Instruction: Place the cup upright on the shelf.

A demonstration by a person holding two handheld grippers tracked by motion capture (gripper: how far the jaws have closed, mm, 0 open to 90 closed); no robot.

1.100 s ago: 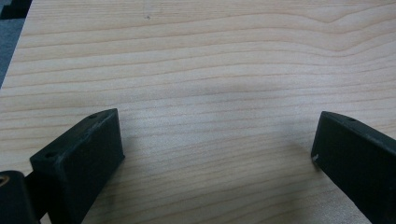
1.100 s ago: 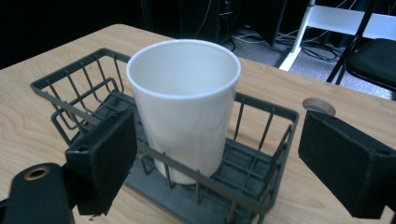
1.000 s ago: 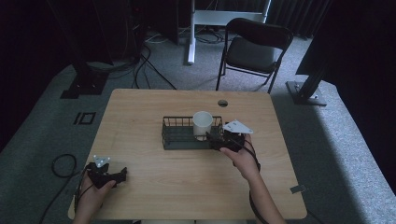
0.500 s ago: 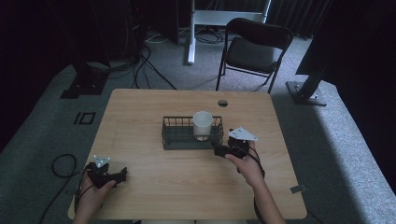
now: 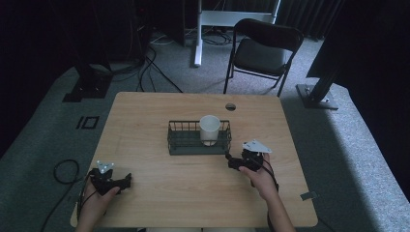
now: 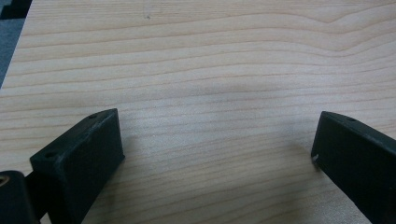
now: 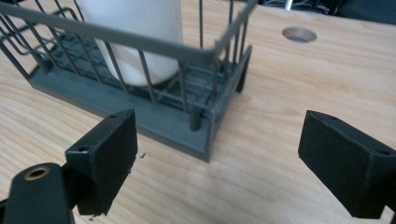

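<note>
Two grippers frame the scene. At far left, your left gripper [image 5: 126,180] rests on the wooden table [image 5: 154,116] near its front corner, jaws spread over bare wood and holding nothing. At centre, the white cup [image 5: 210,129] stands upright in the right end of the wire basket [image 5: 183,143]. Your right gripper [image 5: 229,160] sits just off the basket's near right corner, jaws spread and empty. Judged stage: cup placed, hand clear. Next, take that hand toward your edge without nudging the basket.
</note>
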